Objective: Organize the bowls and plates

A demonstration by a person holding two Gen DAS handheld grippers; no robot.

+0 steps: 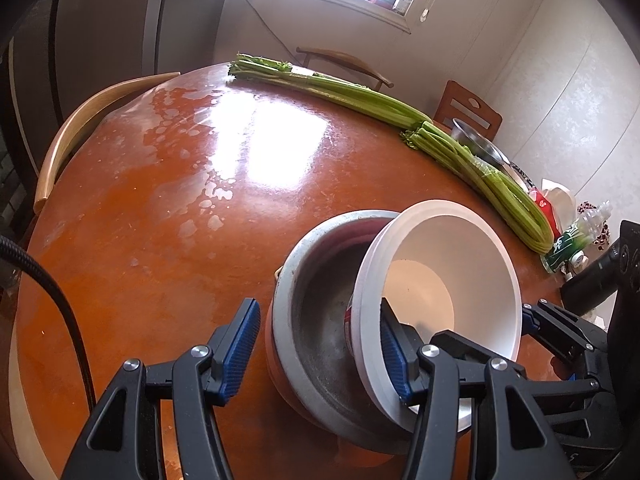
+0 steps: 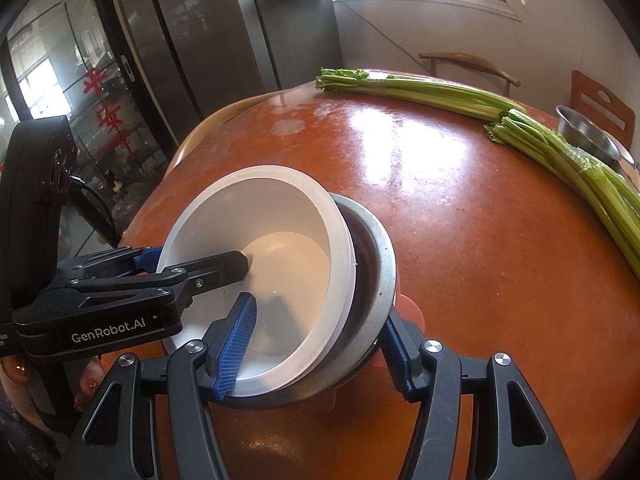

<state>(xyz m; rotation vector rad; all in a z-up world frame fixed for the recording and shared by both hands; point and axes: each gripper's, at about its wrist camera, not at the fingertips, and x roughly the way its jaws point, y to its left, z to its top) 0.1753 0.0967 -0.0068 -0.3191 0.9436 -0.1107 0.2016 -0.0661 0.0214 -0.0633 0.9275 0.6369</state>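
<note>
A white bowl leans tilted inside a grey metal bowl with an orange outside, on the orange round table. My left gripper straddles both bowls. Its right pad sits inside the white bowl at the rim, and its left pad stands a little clear of the grey bowl's outer wall. My right gripper spans the opposite side. One pad lies inside the white bowl and the other presses on the grey bowl's outside.
Two long bunches of celery lie across the far side of the table. A steel bowl and a plastic bottle sit at the right edge. Wooden chairs ring the table. A hand holds the left gripper.
</note>
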